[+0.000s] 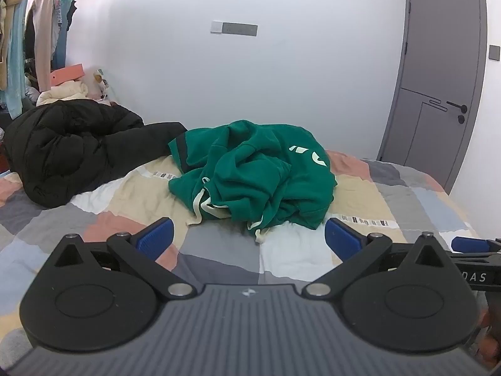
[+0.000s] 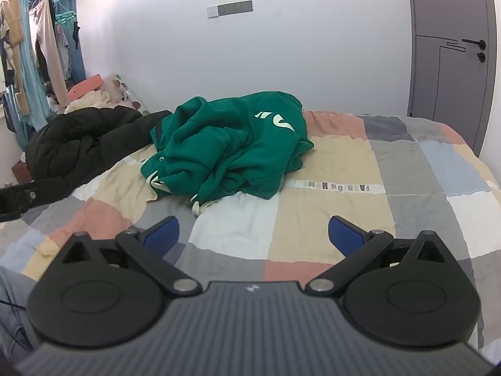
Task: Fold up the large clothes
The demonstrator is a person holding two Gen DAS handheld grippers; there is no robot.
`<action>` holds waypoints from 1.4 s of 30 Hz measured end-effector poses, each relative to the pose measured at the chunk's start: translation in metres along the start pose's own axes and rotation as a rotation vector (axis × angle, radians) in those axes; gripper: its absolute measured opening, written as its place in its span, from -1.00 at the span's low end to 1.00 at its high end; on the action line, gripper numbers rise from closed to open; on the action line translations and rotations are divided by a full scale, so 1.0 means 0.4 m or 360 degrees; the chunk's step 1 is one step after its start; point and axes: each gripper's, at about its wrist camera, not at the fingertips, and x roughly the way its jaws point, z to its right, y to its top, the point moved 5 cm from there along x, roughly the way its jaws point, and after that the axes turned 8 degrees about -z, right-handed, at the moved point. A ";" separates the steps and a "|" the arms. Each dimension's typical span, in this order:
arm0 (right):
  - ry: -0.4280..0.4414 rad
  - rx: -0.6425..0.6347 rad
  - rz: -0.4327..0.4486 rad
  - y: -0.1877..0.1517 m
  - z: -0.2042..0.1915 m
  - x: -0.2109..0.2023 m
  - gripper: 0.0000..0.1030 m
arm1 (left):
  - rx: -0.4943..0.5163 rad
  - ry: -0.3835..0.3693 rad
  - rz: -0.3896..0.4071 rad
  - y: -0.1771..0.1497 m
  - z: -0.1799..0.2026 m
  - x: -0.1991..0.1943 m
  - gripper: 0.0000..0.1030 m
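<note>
green hoodie (image 1: 253,172) crumpled, no clear axis | both hand-held grippers (image 1: 249,236) (image 2: 253,235) spread, empty

Patchwork bed (image 2: 344,163); green hoodie (image 2: 225,150); black coat (image 2: 84,138).

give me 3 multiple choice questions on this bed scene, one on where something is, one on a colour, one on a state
1. Where does the black jacket lie relative to the green hoodie?
A. to its left
B. to its right
C. on top of it

2. What colour are the pads on the fingers?
A. red
B. blue
C. yellow

3. What state is the green hoodie in?
A. folded flat
B. hanging on a rail
C. crumpled in a heap

Answers:
1. A, both wrist views show the jacket left of the hoodie on the patchwork bedspread.
2. B, blue pads show on the left gripper and the right gripper, both open and holding nothing.
3. C, it lies bunched up with its drawstrings trailing.
</note>
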 end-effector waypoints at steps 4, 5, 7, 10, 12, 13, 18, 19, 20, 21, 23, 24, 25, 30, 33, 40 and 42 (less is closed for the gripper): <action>-0.0014 -0.0003 -0.0004 0.003 0.000 0.001 1.00 | -0.0003 0.0003 -0.0004 -0.002 -0.004 0.000 1.00; -0.0016 -0.0003 -0.0001 0.003 0.000 -0.001 1.00 | -0.0003 0.0005 -0.0004 -0.001 -0.005 -0.002 1.00; -0.0008 0.0004 0.0001 0.005 0.000 -0.003 1.00 | -0.0004 0.0013 -0.0006 0.000 -0.006 -0.002 1.00; 0.0006 0.0016 -0.0002 0.003 0.002 -0.011 1.00 | -0.0011 0.0025 0.0001 -0.001 -0.009 -0.003 1.00; 0.0009 0.0004 0.0001 0.004 0.002 -0.018 1.00 | -0.0018 0.0032 -0.0001 -0.002 -0.011 -0.004 1.00; 0.0006 -0.0005 0.0002 0.004 0.001 -0.020 1.00 | -0.0021 0.0034 -0.0003 -0.002 -0.013 -0.005 1.00; 0.0018 0.0002 0.0002 0.009 0.001 -0.027 1.00 | -0.0023 0.0040 0.0010 -0.002 -0.013 -0.021 1.00; 0.0019 0.0003 0.0002 0.008 0.001 -0.028 1.00 | -0.0025 0.0040 0.0014 -0.002 -0.014 -0.025 1.00; 0.0019 0.0003 0.0003 0.008 0.001 -0.028 1.00 | -0.0028 0.0041 0.0019 -0.002 -0.014 -0.029 1.00; 0.0019 0.0006 0.0005 0.009 0.002 -0.030 1.00 | -0.0030 0.0042 0.0024 -0.002 -0.013 -0.033 1.00; 0.0022 0.0011 0.0005 0.009 0.003 -0.035 1.00 | -0.0033 0.0042 0.0032 -0.001 -0.013 -0.039 1.00; 0.0023 0.0013 0.0005 0.010 0.004 -0.036 1.00 | -0.0032 0.0042 0.0035 -0.001 -0.011 -0.042 1.00; 0.0021 0.0014 0.0008 0.010 0.005 -0.039 1.00 | -0.0029 0.0044 0.0040 -0.001 -0.009 -0.048 1.00; 0.0023 0.0013 0.0012 0.011 0.006 -0.046 1.00 | -0.0021 0.0041 0.0061 -0.005 0.001 -0.068 1.00; 0.0023 0.0015 0.0013 0.009 0.005 -0.046 1.00 | -0.0017 0.0044 0.0066 -0.006 0.004 -0.076 1.00; 0.0030 0.0006 0.0020 0.011 0.006 -0.064 1.00 | -0.0026 0.0056 0.0080 -0.003 0.008 -0.089 1.00; 0.0033 0.0002 0.0019 0.010 0.005 -0.067 1.00 | -0.0027 0.0057 0.0081 -0.004 0.011 -0.091 1.00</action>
